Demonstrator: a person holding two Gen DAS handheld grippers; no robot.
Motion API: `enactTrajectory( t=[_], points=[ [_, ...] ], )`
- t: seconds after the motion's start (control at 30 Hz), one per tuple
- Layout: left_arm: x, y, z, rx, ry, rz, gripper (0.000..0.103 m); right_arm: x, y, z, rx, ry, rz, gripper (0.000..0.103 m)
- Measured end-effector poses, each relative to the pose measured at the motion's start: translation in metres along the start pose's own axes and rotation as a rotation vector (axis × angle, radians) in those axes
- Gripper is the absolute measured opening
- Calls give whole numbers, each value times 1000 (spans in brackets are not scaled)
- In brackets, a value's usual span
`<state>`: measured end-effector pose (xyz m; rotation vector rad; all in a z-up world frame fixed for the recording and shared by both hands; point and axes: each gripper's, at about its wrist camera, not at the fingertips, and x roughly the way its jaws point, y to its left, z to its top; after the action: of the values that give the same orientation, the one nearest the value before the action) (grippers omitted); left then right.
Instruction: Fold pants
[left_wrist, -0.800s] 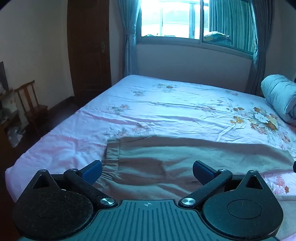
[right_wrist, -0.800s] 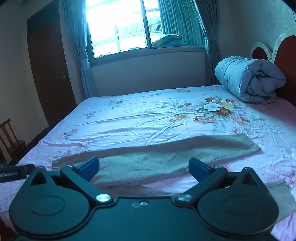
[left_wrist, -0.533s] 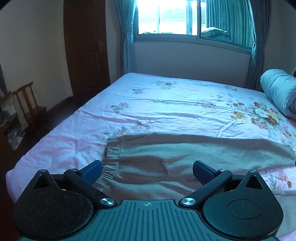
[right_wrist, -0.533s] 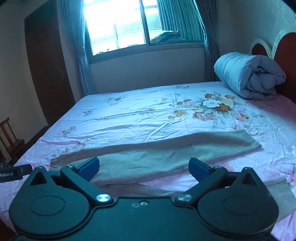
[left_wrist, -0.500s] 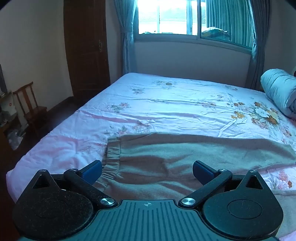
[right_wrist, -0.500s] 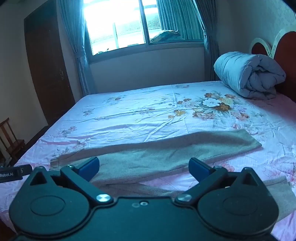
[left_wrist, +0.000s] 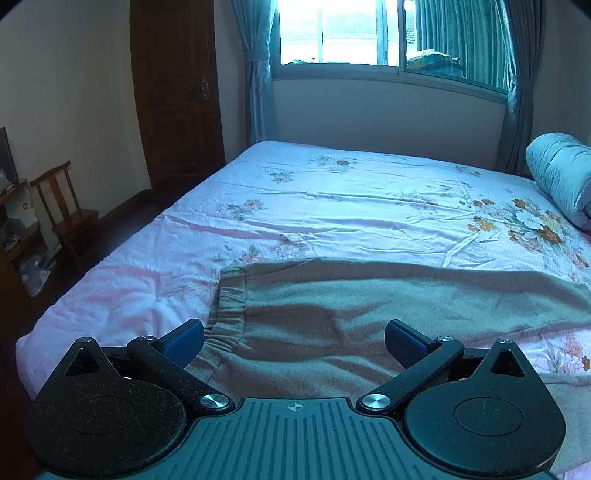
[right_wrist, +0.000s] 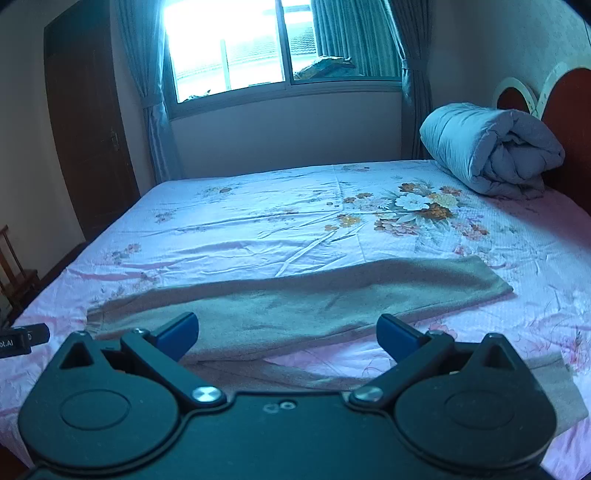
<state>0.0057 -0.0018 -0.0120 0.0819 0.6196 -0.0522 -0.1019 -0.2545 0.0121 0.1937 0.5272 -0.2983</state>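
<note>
Grey-brown pants (left_wrist: 369, 306) lie flat on the bed, their elastic waistband (left_wrist: 225, 306) to the left and the legs running right. In the right wrist view the far leg (right_wrist: 332, 295) stretches to its hem at the right, and the near leg (right_wrist: 557, 384) shows at the lower right. My left gripper (left_wrist: 293, 341) hovers open above the waist end, nothing between its blue pads. My right gripper (right_wrist: 288, 334) hangs open above the legs, also empty. The tip of the other tool (right_wrist: 22, 338) shows at the left edge of the right wrist view.
The bed carries a pink floral sheet (left_wrist: 332, 206). A rolled grey-blue quilt (right_wrist: 491, 151) lies by the red headboard (right_wrist: 565, 110). A wooden chair (left_wrist: 62, 210) and a dark door (left_wrist: 177, 92) stand left of the bed. A window with curtains lies beyond.
Both views have tilted slightly, with the window and far wall sitting a little higher in frame. The pants lie unmoved and both grippers stay open.
</note>
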Motion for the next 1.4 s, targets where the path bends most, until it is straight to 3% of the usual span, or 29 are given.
enactTrajectory(
  t=[0.53,1.4],
  points=[
    [-4,0,-6,24,-8,-14,103,11,10,-6,-31,43,-76,97],
    [-9,3,-14,38,-1,-11,103,10,17,-13,-59,56,-30,97]
  ],
)
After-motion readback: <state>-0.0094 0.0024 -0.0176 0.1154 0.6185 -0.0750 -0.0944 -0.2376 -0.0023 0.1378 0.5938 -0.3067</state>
